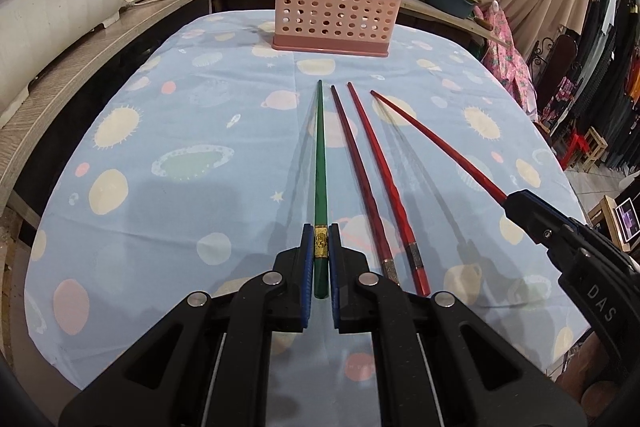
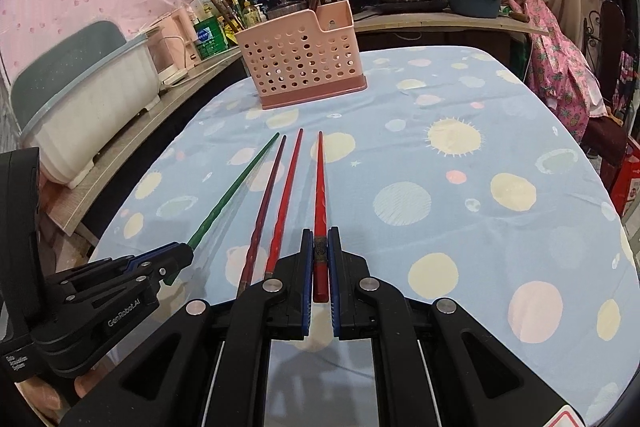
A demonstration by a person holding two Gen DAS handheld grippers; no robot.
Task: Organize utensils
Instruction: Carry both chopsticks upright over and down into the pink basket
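My left gripper (image 1: pixel 320 233) is shut on the gold-banded thick end of a green chopstick (image 1: pixel 319 155), which points toward the pink perforated utensil basket (image 1: pixel 336 7). To the right, my right gripper (image 1: pixel 520 205) is shut on a red chopstick (image 1: pixel 436 143), seen held above its shadow. In the right wrist view that gripper (image 2: pixel 320 239) pinches the red chopstick (image 2: pixel 320 187) at its banded end. The left gripper (image 2: pixel 180 253) holds the green chopstick (image 2: pixel 236 187) at the left there. A maroon chopstick (image 1: pixel 356 167) and another red chopstick (image 1: pixel 380 167) lie on the cloth between the held ones.
The table wears a light blue cloth with planets (image 2: pixel 460 187). The basket (image 2: pixel 300 67) stands at its far edge. A wooden counter (image 1: pixel 100 39) on the left carries a white tub (image 1: pixel 52 11), bottles and pots. Clothes racks (image 1: pixel 600 47) stand at the right.
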